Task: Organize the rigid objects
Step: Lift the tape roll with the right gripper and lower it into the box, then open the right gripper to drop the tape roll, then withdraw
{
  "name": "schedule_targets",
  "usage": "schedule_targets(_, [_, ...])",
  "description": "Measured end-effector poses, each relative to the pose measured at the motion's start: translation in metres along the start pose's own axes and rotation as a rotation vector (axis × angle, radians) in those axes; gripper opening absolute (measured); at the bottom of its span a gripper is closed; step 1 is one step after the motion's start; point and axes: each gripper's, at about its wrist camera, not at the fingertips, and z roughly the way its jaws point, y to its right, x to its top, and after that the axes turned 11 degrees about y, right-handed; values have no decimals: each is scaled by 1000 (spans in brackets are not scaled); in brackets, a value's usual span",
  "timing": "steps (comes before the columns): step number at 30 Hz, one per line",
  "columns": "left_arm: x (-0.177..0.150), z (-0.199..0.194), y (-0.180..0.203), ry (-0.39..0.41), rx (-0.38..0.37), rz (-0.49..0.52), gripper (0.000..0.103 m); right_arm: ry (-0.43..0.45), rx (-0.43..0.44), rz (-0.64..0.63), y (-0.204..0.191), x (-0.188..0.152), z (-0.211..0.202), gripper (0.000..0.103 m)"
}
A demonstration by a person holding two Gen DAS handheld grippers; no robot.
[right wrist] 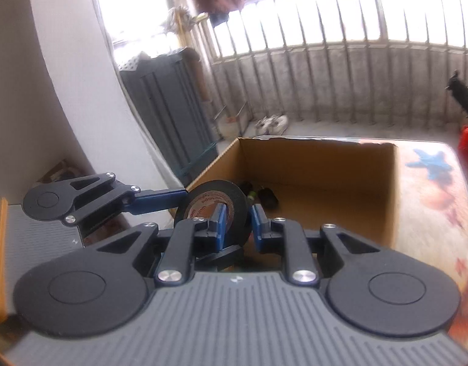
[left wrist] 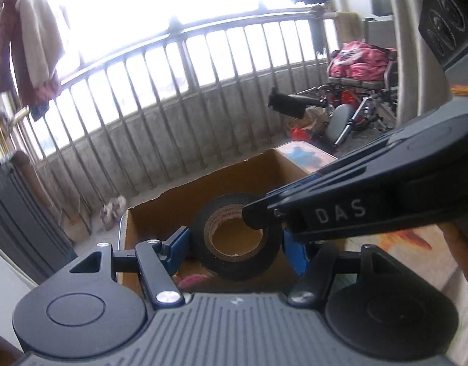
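A black roll of tape [left wrist: 237, 241] with a brown core hangs over an open cardboard box [left wrist: 185, 204]. My left gripper [left wrist: 235, 247] has its blue pads [left wrist: 179, 250] on both outer sides of the roll. My right gripper [right wrist: 238, 222] pinches the roll's wall [right wrist: 215, 204], one pad inside the core, one outside. In the left wrist view the right gripper [left wrist: 255, 216] reaches in from the right, with a finger in the core. The left gripper [right wrist: 179, 198] shows at left in the right wrist view.
The box [right wrist: 325, 164] sits on a patterned table [right wrist: 429, 195] and holds small dark objects [right wrist: 264, 196] and something pink [left wrist: 191, 280]. A railing [left wrist: 203, 97], a dark cabinet [right wrist: 170, 106], shoes [right wrist: 272, 123] and a cluttered chair [left wrist: 359, 70] stand beyond.
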Motion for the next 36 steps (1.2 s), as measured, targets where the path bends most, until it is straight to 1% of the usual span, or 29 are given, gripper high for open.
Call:
schedule_targets(3, [13,38,-24,-89,-18,-43,67,-75,19,-6,14,24,36,17])
schedule_targets(5, [16,70,-41,-186,-47,-90,67,-147,25,4,26,35,67,18])
schedule_targets(7, [15,109,-60,-315,-93,-162,67,-232,34,40,41,40,102,18])
schedule_targets(10, [3,153,-83,-476,-148,-252,67,-360,48,168,73,41,150,18])
schedule_targets(12, [-9,183,-90,-584,-175,-304,67,-446,64,252,97,34,177,18])
schedule_targets(14, [-18,207,-95,-660,-188,-336,67,-510,66,311,113,27,198,18])
schedule_targets(16, [-27,227,-96,-719,-186,-346,67,-558,66,351,126,19,216,17])
schedule_targets(18, [-35,244,-97,-762,-180,-353,67,-598,62,381,137,14,233,17])
schedule_targets(21, [-45,259,-100,-815,-174,-369,67,-645,60,416,142,-1,242,17])
schedule_targets(25, [-55,276,-105,-860,-169,-399,67,-679,48,431,149,-9,258,17])
schedule_targets(28, [-58,286,-109,-877,-161,-406,67,-687,43,440,153,-11,270,17])
schedule_targets(31, [-58,291,-111,-874,-151,-400,68,-681,39,427,154,-7,275,17])
schedule_targets(36, [-58,295,-117,-853,-127,-412,68,-640,35,417,156,-3,278,17])
